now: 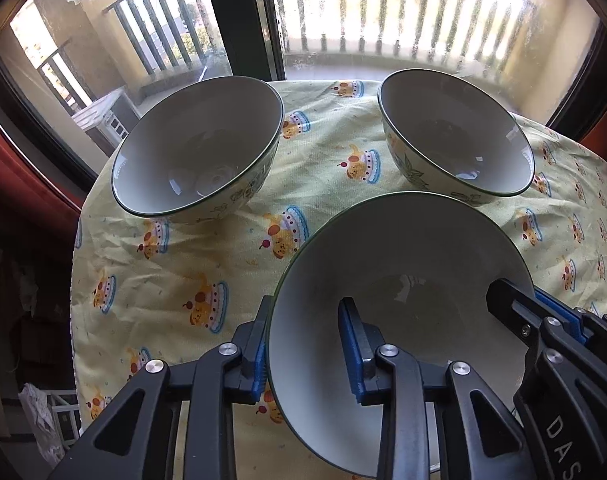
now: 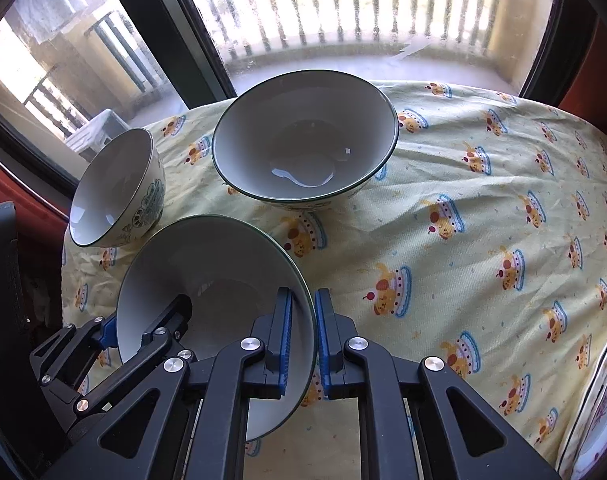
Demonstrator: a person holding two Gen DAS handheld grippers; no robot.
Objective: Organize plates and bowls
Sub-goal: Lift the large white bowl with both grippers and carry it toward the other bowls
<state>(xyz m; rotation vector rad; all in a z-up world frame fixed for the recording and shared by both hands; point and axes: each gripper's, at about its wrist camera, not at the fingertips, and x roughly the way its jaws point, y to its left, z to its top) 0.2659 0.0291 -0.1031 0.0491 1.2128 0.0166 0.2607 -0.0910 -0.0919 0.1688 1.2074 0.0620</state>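
Blue pads on black linkage fingers pinched the near bowl [image 1: 387, 276] from two sides. The left gripper [image 1: 307, 354] pointed steeply down, its jaws drawn together on the bowl's left rim, one pad outside the wall and the other inside. The right gripper [image 2: 303, 332] pointed down just as steeply and was clamped on the opposite rim, the thin wall caught between its two pads. In the left wrist view the right gripper's fingers reached in over the bowl's right edge; in the right wrist view the left gripper held the far left edge. The near bowl, white inside with a dark green rim line, sat at the front of the counter [image 2: 483, 272].

A pale yellow cloth [image 1: 207, 252] printed with cartoon dogs on cakes covered the counter, slightly creased. At the right edge of the right wrist view, part of a patterned plate [image 2: 595, 412] showed. Farther back stood two more bowls, apart from each other and from the held one: a left bowl [image 1: 199, 148] and a right bowl [image 1: 455, 136], both white inside with green drawings on their outer walls. Beyond the counter, a dark-framed window [image 1: 247, 28] with streaked glass looked onto a sunlit balcony railing [image 1: 383, 12].
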